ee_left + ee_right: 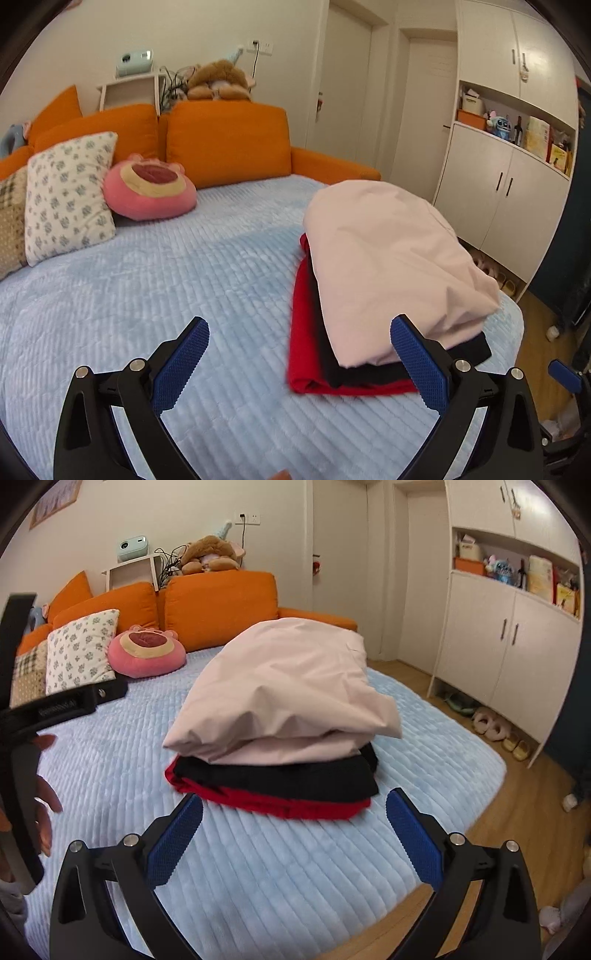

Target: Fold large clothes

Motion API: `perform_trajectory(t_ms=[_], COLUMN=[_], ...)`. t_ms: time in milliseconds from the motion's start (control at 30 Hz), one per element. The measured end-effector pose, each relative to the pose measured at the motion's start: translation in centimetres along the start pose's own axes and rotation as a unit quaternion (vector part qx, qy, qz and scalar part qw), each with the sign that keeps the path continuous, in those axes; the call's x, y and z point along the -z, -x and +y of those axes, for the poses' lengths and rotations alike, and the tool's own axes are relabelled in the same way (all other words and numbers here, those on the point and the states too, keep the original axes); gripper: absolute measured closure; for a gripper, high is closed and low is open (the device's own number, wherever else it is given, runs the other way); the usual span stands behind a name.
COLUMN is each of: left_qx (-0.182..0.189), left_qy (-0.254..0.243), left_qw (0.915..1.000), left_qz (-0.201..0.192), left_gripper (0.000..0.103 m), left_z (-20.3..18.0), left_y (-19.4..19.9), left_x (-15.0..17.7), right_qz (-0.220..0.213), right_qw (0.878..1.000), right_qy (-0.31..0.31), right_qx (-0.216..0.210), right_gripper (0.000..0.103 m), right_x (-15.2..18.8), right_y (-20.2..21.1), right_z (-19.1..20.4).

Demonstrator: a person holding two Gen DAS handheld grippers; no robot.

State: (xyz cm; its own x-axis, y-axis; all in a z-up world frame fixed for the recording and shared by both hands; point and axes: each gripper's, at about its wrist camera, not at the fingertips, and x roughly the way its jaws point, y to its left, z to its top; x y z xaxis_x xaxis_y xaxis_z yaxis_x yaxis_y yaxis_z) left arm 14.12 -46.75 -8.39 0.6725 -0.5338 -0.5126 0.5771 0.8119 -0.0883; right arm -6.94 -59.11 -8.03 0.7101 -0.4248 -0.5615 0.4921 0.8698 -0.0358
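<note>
Now, with the folded pile (273, 738) just ahead, both grippers (299, 354) (295, 827) hang wide open, empty; best retreat without nudging it.

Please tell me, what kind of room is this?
Probably a home bedroom or living room: an orange sofa bed with a light blue cover, white built-in cupboards, and folded clothes stacked on it.

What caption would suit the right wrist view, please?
Open right claw facing folded pale pink, black and red garments stacked on light blue quilt.
</note>
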Motion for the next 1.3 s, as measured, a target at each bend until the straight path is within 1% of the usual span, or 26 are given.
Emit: perform_trajectory(t_ms=[67,167,233,300,367,400,433,500,567,667,933,1167,1300], left_qx=[-0.005,0.006,0.014,0.028,0.024,0.022,0.020,0.014,0.009,0.005,-0.008,-0.022,-0.017], left_qy=[-0.007,-0.010,-0.008,-0.001,-0.004,-0.009,-0.012,-0.014,-0.012,-0.011,-0.023,-0.026,-0.028], left_qw=[0.9999,0.9995,0.9991,0.9980,0.9980,0.9983,0.9984,0.9985,0.9986,0.9990,0.9985,0.9977,0.9979], left_qz=[-0.012,-0.031,-0.038,-0.057,-0.059,-0.054,-0.052,-0.051,-0.051,-0.043,-0.050,-0.058,-0.057], left_gripper=[0.003,0.003,0.003,0.003,0.003,0.003,0.003,0.003,0.003,0.003,0.003,0.003,0.003], left_z=[-0.5,-1.2,-1.6,-1.8,-2.2,-2.5,-2.8,-3.2,-3.3,-3.2,-3.9,-4.6,-4.9], left_y=[1.2,2.4,2.9,3.4,3.4,3.1,2.9,2.9,2.5,1.8,1.3,1.4,1.3], left_x=[0.7,2.0,2.8,3.6,4.1,4.3,4.5,4.9,5.0,4.9,4.0,3.6,3.7], right_qz=[0.007,0.008,-0.006,-0.029,-0.043,-0.048,-0.053,-0.056,-0.065,-0.068,-0.077,-0.092,-0.092], right_qw=[1.000,1.000,1.000,0.999,0.999,0.999,0.998,0.998,0.998,0.998,0.997,0.996,0.995], right_qy=[-0.009,-0.027,-0.026,-0.024,-0.023,-0.023,-0.022,-0.018,-0.008,0.001,-0.030,-0.016,-0.013], right_qx=[0.004,0.001,0.004,0.012,0.011,0.009,-0.001,-0.007,-0.017,-0.012,-0.004,-0.017,-0.019], right_gripper=[0.005,0.005,0.005,0.005,0.005,0.005,0.005,0.005,0.005,0.005,0.005,0.005,0.005], right_x=[0.9,1.8,2.5,3.2,3.5,3.6,3.6,3.6,3.4,2.9,1.0,-0.6,-0.7], right_y=[0.7,1.3,1.8,2.4,2.6,2.6,2.5,2.2,1.8,1.1,0.2,-0.1,-0.4], right_z=[0.1,-0.2,-0.1,0.1,0.3,0.3,0.4,0.6,0.9,1.1,-0.2,-0.2,-0.2])
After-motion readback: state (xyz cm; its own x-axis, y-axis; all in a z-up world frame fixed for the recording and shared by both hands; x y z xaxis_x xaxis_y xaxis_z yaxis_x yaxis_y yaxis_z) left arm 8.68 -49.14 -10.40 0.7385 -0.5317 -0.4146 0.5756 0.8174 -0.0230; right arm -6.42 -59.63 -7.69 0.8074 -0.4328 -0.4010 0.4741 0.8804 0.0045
